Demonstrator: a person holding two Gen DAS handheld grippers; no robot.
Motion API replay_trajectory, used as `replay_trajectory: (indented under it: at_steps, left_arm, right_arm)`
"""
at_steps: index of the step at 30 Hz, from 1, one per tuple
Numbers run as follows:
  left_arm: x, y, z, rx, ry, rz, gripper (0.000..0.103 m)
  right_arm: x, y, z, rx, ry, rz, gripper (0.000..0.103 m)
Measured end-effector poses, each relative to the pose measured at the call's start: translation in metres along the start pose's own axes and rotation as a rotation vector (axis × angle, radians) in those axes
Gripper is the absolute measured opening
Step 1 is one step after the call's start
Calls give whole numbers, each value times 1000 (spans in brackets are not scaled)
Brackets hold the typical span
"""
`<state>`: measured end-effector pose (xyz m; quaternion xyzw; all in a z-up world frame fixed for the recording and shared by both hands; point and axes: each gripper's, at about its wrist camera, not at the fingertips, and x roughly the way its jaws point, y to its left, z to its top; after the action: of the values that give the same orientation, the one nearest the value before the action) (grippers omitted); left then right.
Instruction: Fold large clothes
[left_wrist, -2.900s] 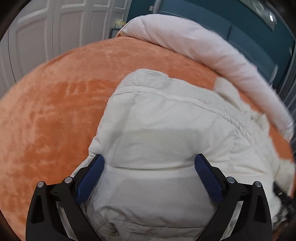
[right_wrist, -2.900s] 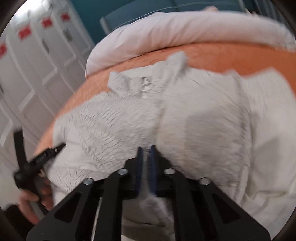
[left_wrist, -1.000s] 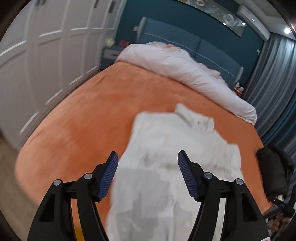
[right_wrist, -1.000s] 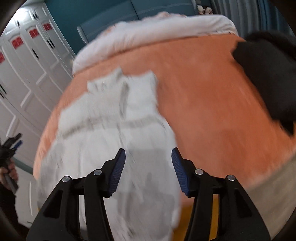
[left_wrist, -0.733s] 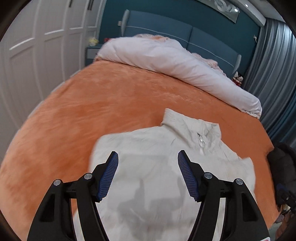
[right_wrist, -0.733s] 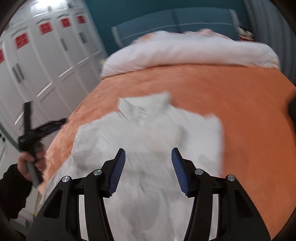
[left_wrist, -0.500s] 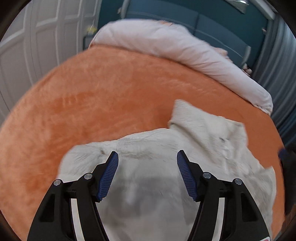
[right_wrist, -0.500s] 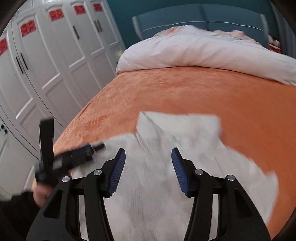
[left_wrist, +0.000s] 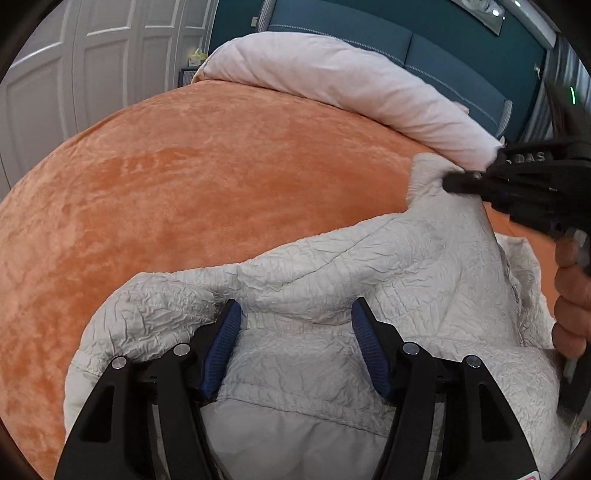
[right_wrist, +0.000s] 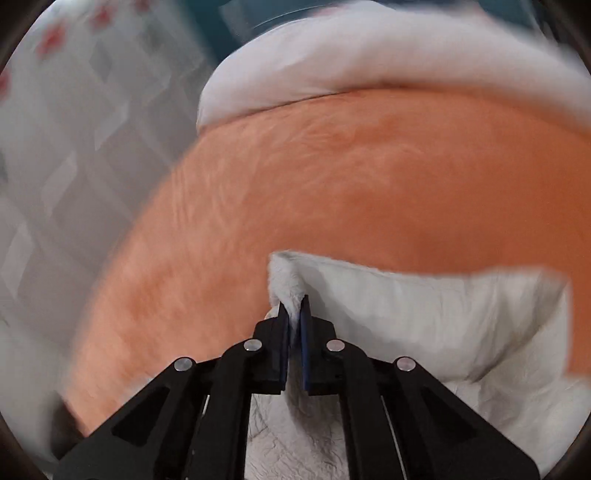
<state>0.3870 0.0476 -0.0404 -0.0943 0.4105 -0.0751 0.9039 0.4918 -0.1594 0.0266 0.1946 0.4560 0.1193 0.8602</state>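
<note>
Nearest the onlooker, the left gripper (left_wrist: 295, 325) stands with its fingers (left_wrist: 221, 343) spread, straddling a raised ridge of the white jacket (left_wrist: 332, 369) without pressing on it; the figure shows a slight closing. The jacket lies crumpled on the near part of the orange bedspread (left_wrist: 184, 184).

Handling judgement: the jacket looks soft, crinkled and lightly padded, so it should be light and limp, sagging wherever it is unsupported. Seams, hem and collar probably give the firmest hold; the bulk would bunch.

Farther along the jacket, the right gripper (right_wrist: 294, 314) has its fingers (right_wrist: 282, 332) pressed together, pinching a collar corner (right_wrist: 284, 277). In the left wrist view that corner (left_wrist: 428, 173) is lifted off the bedspread.

Beyond the jacket lies the rolled white duvet (left_wrist: 351, 85) at the head of the bed.

Count: one jacket, two grippers, one duvet, one bedspread.
</note>
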Motion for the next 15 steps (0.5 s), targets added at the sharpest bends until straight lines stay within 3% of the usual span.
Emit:
replay_trajectory:
  at_steps: [2,4,7,12,15]
  left_arm:
    - [2,-5,-1,18,4,20,61]
    - [3,-4,0,21,6,26,61]
    - [3,-4,0,22,5,27,61]
    - [3,-7,-3,36,3,47,61]
    - [4,-8,-3,42,5,55,62]
  right_arm:
    - [27,-16,-14,-8,71,-68,4]
    - [23,-15,-11,9,35,-56,6]
    - [-5,-13,-5,100,-33,31,6]
    - [-46,36,-36,-214,-126,-83,9]
    - [-53,48,-51,-282,-94,-44,9]
